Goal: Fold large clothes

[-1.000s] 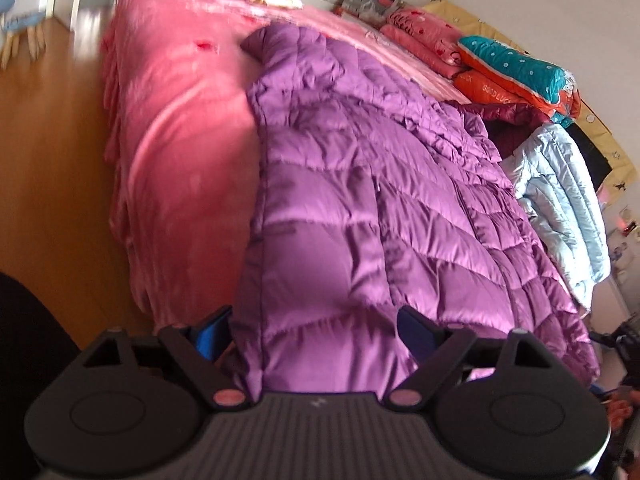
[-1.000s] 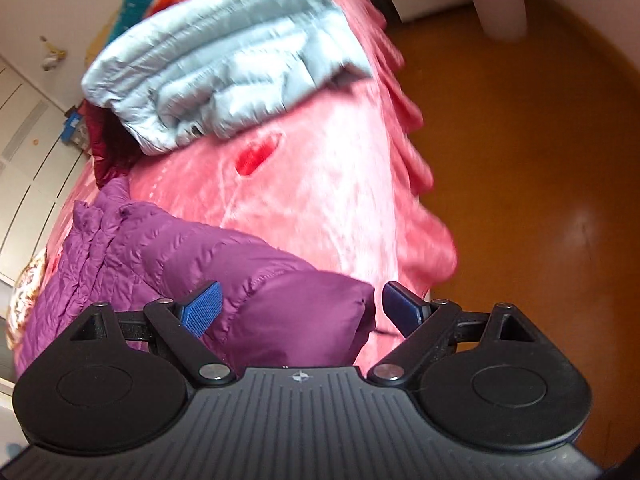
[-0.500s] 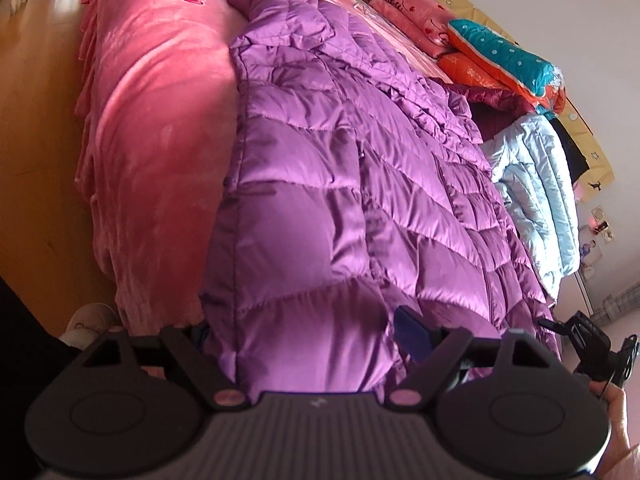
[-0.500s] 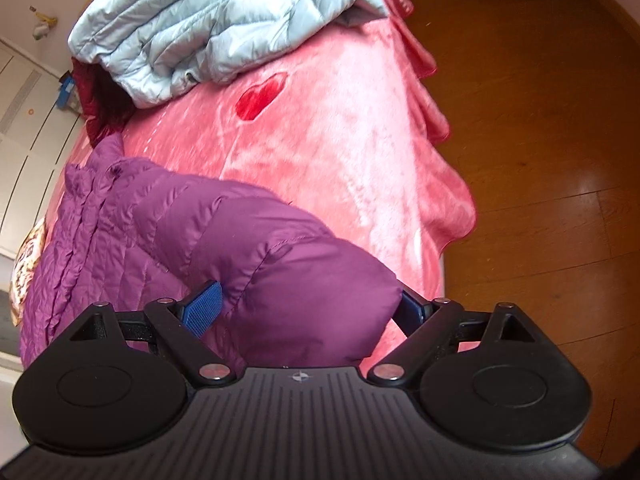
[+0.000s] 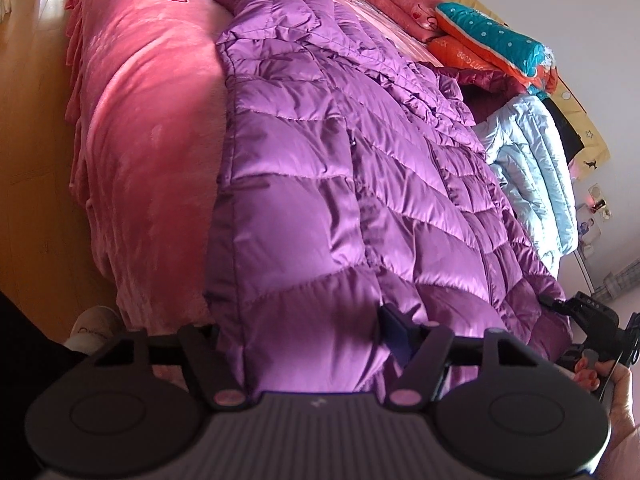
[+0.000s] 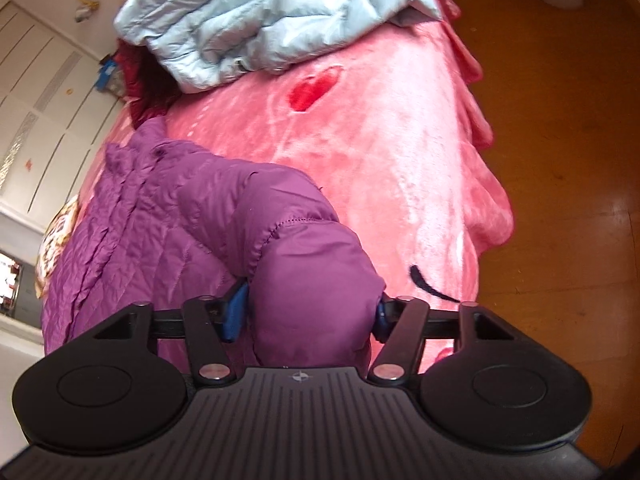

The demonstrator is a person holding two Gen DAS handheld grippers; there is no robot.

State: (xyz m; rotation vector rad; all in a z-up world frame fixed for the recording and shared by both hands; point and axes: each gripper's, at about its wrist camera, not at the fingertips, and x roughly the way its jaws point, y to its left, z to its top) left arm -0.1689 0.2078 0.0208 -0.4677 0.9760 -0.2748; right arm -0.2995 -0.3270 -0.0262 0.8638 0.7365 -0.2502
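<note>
A large purple quilted down coat (image 5: 340,168) lies spread along a pink plush bed cover (image 5: 152,100). My left gripper (image 5: 300,322) is at the coat's near hem corner, jaws closing. Puffy fabric fills the gap; the right pad dents it and the left pad is hidden under the coat's edge. In the right wrist view my right gripper (image 6: 307,314) is closing on a bulging end of the same coat (image 6: 168,216), both blue pads against the fabric. The right gripper (image 5: 588,320) and the hand holding it also show at the far right of the left wrist view.
A light blue quilted jacket (image 6: 260,12) lies bunched on the bed beyond the coat, over a dark red garment. Stacked pillows (image 5: 492,36) sit at the head. Wood floor (image 6: 568,120) surrounds the bed; a slippered foot (image 5: 92,324) stands near its corner.
Both grippers tipped down over the coat's near edge, and their jaws have narrowed onto the purple fabric. The coat now bulges between the right gripper's pads.
</note>
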